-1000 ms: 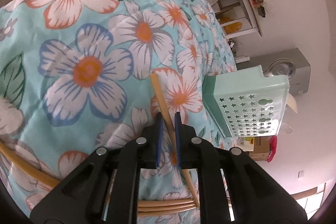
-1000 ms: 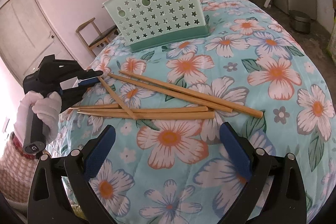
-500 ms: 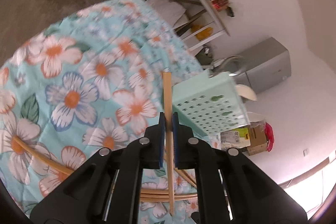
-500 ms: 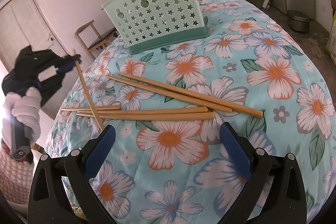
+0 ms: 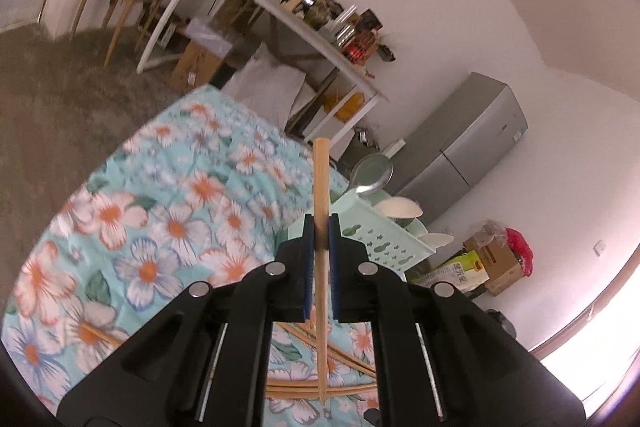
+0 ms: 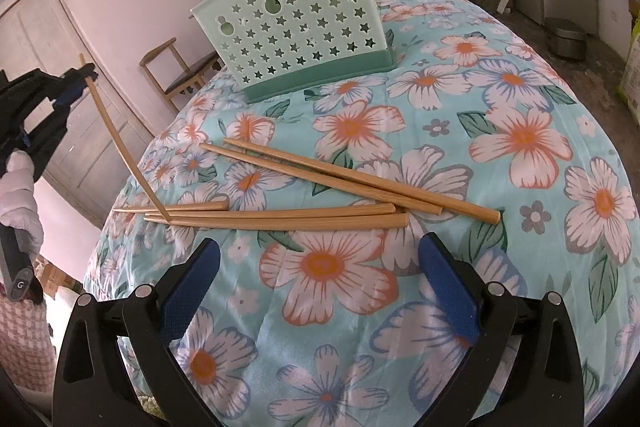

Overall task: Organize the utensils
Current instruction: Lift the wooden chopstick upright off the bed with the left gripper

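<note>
My left gripper (image 5: 321,227) is shut on one wooden chopstick (image 5: 321,183), held near its thick end. In the right wrist view that gripper (image 6: 82,77) hangs at the far left above the table edge, and the chopstick (image 6: 120,147) slants down with its thin tip over the pile. Several more chopsticks (image 6: 320,183) lie loose on the floral tablecloth (image 6: 520,147). A mint green utensil holder (image 6: 296,27) with star holes stands at the back of the table, spoons sticking out of it. My right gripper (image 6: 320,287) is open and empty, low over the near cloth.
A gloved hand (image 6: 20,199) holds the left gripper's handle. A wooden chair (image 6: 180,67) stands behind the table's left side. A shelf unit (image 5: 288,15) and a grey fridge (image 5: 468,147) line the far wall. The table edge drops off at left.
The left gripper has risen with the chopstick, lifting it off the pile and tilting it steeply. The right gripper has stayed where it was.
</note>
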Demonstrator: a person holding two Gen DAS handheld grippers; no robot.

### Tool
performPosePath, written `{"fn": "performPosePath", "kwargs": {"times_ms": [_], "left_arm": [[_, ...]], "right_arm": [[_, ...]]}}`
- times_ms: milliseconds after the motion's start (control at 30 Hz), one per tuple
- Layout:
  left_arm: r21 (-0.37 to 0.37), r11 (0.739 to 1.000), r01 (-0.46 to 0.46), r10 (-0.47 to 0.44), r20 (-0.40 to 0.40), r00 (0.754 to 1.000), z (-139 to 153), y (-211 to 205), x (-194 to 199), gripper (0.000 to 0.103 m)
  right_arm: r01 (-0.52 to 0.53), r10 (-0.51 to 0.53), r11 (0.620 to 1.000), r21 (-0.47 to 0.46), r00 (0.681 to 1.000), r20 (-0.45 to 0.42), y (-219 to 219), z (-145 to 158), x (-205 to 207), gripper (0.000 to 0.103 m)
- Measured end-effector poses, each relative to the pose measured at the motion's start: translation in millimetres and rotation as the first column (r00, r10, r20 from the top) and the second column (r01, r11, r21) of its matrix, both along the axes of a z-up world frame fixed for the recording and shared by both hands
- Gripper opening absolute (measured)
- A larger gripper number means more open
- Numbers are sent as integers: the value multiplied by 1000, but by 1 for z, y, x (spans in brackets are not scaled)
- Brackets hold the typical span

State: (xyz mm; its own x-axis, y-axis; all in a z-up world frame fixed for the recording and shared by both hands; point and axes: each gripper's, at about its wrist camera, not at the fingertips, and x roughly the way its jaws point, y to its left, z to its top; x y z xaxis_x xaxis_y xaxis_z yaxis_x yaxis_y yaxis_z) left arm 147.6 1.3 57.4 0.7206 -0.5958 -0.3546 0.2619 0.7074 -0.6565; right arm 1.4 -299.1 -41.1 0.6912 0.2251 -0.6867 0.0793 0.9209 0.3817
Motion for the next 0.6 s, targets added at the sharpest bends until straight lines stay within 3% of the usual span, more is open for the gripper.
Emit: {"fn": "performPosePath", "kwargs": {"times_ms": [333, 433, 600], "left_arm": [[75, 996, -54, 46, 110, 993, 23, 6, -15, 6], [87, 993, -78, 67, 126, 990, 26, 10, -18, 6], [94, 989, -110, 97, 142, 985, 25, 18, -20, 6]], "right_arm": [[-58, 58, 998, 20, 998, -24, -6, 3, 2, 96], [-97, 97, 994, 51, 995, 0, -9, 15, -1, 89], [-180, 180, 984, -9, 978, 104, 3, 45, 6, 74]]}}
